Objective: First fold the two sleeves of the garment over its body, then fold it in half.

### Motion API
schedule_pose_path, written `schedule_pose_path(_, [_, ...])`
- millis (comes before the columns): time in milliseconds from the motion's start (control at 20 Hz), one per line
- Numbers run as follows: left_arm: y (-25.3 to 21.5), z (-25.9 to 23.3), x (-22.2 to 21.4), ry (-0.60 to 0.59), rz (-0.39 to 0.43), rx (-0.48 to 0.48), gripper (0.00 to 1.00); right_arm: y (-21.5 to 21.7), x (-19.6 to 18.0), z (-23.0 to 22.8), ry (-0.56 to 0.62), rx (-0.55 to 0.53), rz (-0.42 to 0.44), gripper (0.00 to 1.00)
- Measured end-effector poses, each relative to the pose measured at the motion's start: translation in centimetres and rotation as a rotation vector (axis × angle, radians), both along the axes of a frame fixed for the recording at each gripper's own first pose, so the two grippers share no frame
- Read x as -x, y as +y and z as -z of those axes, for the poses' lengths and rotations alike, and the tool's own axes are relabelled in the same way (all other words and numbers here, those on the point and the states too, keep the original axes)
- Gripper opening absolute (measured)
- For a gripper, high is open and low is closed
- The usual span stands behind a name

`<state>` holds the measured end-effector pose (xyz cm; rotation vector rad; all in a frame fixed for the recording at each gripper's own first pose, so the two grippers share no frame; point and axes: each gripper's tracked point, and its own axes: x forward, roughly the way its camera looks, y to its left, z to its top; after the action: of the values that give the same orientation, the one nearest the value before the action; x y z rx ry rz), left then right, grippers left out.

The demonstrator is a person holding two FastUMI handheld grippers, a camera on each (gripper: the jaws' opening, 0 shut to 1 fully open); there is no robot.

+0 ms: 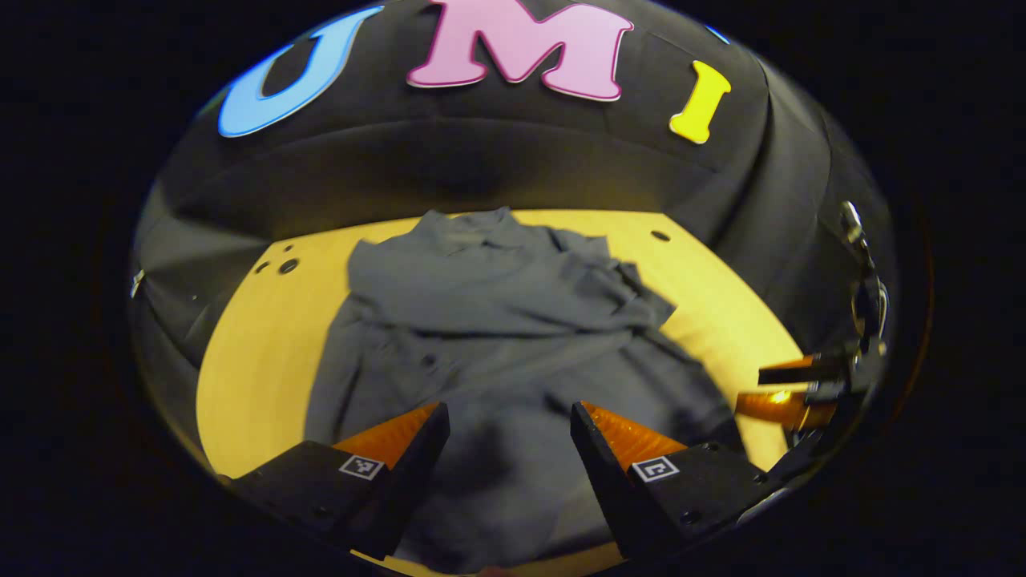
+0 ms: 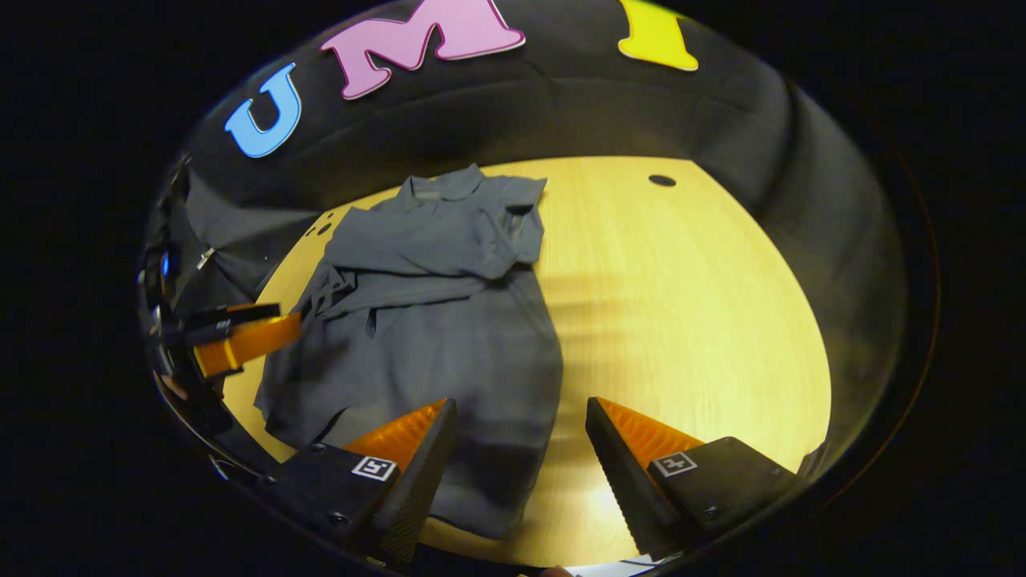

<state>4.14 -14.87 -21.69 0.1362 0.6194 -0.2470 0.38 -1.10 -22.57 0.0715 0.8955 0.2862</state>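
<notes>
Shirt (image 1: 497, 336), dark grey with a collar, lies flat on the yellow wooden table (image 1: 256, 353) with both sleeves already folded across its chest. In the left gripper view, the left gripper (image 1: 506, 437) hangs over the shirt's lower half, its fingers spread wide with only cloth between them and nothing pinched. Beyond the fingertips the body of the shirt runs up to the crossed sleeves and the collar at the far end, near the black cloth wall (image 1: 497, 160). Off to its right, over the table edge, the right gripper (image 1: 789, 393) shows side-on. In the right gripper view, the right gripper (image 2: 519, 437) is likewise spread wide, straddling the shirt's right hem edge: cloth under one finger, bare table under the other. To its left, past the shirt's far side, the left gripper (image 2: 240, 336) shows, with a round hole (image 2: 662, 180) in the tabletop far ahead.
</notes>
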Motion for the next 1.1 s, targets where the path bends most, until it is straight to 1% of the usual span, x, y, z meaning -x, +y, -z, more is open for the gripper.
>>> schedule_pose_path(150, [6.5, 2.3, 4.0, 0.056, -0.120, 0.030, 0.96, 0.4, 1.7, 1.5, 0.076, -0.001, 0.026, 0.99])
schedule_pose_path(250, [10.6, 3.3, 5.6, 0.068, -0.195, 0.047, 0.96, 0.5, 2.9, 2.1, 0.111, -0.001, 0.054, 0.99])
schedule_pose_path(300, [11.9, 3.8, 6.0, 0.075, -0.217, 0.062, 0.96, 0.4, 3.6, 2.4, 0.128, -0.001, 0.066, 0.99])
schedule_pose_path(400, [13.5, 5.2, 6.5, 0.103, -0.231, 0.095, 0.96, 0.6, 4.9, 2.9, 0.152, -0.009, 0.085, 0.99])
schedule_pose_path(550, [15.2, 6.8, 6.7, 0.127, -0.233, 0.095, 0.96, 0.8, 6.3, 4.1, 0.185, 0.004, 0.105, 0.99])
schedule_pose_path(650, [15.4, 7.5, 7.0, 0.144, -0.221, 0.098, 0.96, 1.6, 7.3, 4.8, 0.208, -0.001, 0.114, 0.99])
schedule_pose_path(700, [15.5, 7.9, 7.0, 0.154, -0.214, 0.100, 0.92, 2.1, 7.8, 5.2, 0.224, -0.005, 0.119, 0.99])
schedule_pose_path(750, [15.4, 8.4, 6.9, 0.162, -0.209, 0.098, 0.96, 2.4, 8.3, 5.3, 0.230, 0.002, 0.125, 0.99])
schedule_pose_path(800, [15.4, 8.7, 7.0, 0.170, -0.205, 0.090, 0.96, 2.7, 8.0, 5.3, 0.213, 0.007, 0.125, 0.99])
schedule_pose_path(850, [15.2, 9.0, 6.9, 0.175, -0.198, 0.087, 0.96, 3.4, 8.2, 5.3, 0.222, 0.000, 0.119, 0.99])
schedule_pose_path(900, [15.2, 9.0, 6.8, 0.175, -0.196, 0.075, 0.92, 4.4, 8.6, 5.3, 0.229, -0.010, 0.115, 0.99])
schedule_pose_path(950, [15.1, 9.0, 6.7, 0.172, -0.190, 0.063, 0.97, 5.0, 8.5, 5.3, 0.227, -0.010, 0.111, 0.99])
schedule_pose_path(1100, [15.0, 9.5, 7.0, 0.190, -0.180, 0.021, 0.97, 6.8, 9.0, 5.4, 0.236, 0.001, 0.086, 1.00])
